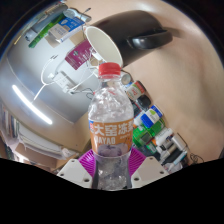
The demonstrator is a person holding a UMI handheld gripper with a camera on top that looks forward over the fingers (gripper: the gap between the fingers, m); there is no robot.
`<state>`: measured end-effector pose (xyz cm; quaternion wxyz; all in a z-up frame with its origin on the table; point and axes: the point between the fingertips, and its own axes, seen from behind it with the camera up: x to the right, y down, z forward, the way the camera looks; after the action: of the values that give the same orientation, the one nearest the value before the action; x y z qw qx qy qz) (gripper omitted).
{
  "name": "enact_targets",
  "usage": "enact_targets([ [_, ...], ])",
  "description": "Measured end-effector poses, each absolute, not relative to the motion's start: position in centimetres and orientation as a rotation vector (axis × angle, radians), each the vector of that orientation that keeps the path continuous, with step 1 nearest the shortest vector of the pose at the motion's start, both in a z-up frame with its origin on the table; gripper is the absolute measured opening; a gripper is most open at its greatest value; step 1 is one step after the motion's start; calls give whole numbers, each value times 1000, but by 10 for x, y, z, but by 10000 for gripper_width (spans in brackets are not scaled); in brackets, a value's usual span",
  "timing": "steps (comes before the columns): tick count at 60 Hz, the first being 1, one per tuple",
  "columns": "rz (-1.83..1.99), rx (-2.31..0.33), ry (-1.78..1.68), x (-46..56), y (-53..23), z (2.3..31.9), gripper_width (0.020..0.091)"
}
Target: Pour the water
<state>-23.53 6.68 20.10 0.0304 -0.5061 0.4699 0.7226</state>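
**A glossy pale surface and a crowded edge**

Beyond and to the left of the gripper (110, 165) spreads a pale, shiny surface (35, 75), with bright streaks of reflected light (22, 100) across it. To the right lies a jumble of coloured boxes and packets (152, 112) (labels unreadable). Farther ahead, a dark rounded shape (150, 40) stands against a beige wall (125, 14).
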Motion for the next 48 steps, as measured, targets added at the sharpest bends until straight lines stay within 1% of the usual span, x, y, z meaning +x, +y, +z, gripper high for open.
enact_targets([
  [6,2243,-1538,1471,-233,69,205,388],
  [11,2234,-1553,1439,-231,68,206,387],
  [13,2229,-1574,1404,-229,66,210,387],
  [15,2210,-1602,1325,-229,65,217,386],
  [18,2142,-1675,1092,-228,59,228,387],
  [21,2001,-1747,781,-220,48,249,385],
  [22,1953,-1753,649,-213,45,251,386],
  [24,1788,-1791,462,-208,43,266,387],
  [28,1462,-1749,117,-168,52,288,389],
  [31,1242,-1672,-20,-129,66,319,390],
  [32,1165,-1670,-31,-126,67,339,389],
  [35,969,-1602,-94,-87,86,367,389],
  [36,912,-1560,-120,-62,97,365,389],
  [38,768,-1534,-122,-30,111,374,387],
  [41,547,-1517,-102,10,126,374,387],
  [43,416,-1504,-93,41,139,364,387],
  [46,241,-1535,-61,85,157,329,387],
  [47,198,-1537,-56,114,157,313,387],
  [48,166,-1561,-33,121,164,292,388],
])
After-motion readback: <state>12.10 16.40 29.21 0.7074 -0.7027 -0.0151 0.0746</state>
